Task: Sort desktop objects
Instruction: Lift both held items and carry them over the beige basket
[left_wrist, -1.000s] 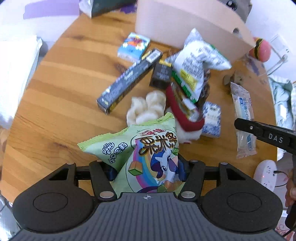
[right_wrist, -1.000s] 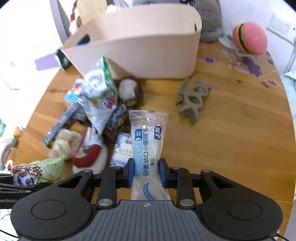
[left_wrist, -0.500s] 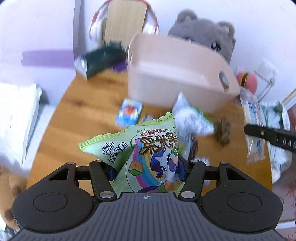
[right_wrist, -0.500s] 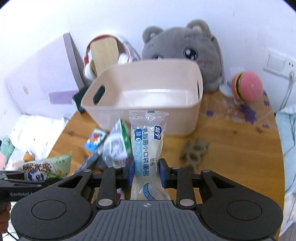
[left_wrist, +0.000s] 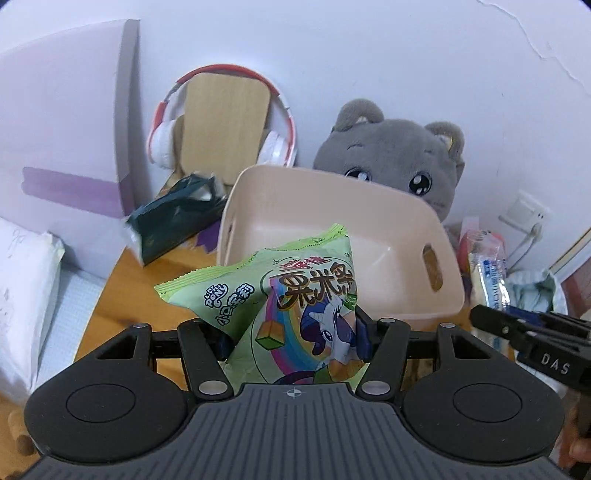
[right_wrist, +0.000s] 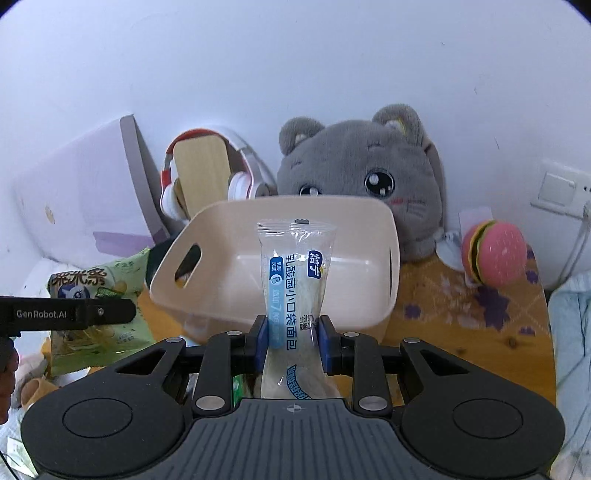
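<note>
The pink bin (right_wrist: 273, 258) at the back edge of the tabletop (right_wrist: 461, 332) looks empty — judging by that, no item is sorted yet. The left gripper (left_wrist: 291, 332) clamps a green snack bag (left_wrist: 295, 295), and the right gripper (right_wrist: 290, 336) is closed on a clear bread packet (right_wrist: 295, 273); both are held above the tabletop, just short of the bin's near wall. Dropping both in is left. Only the right wrist view shows the burger toy (right_wrist: 493, 253) near the right edge; only the left shows the dark pouch (left_wrist: 177, 218) beside the bin.
</note>
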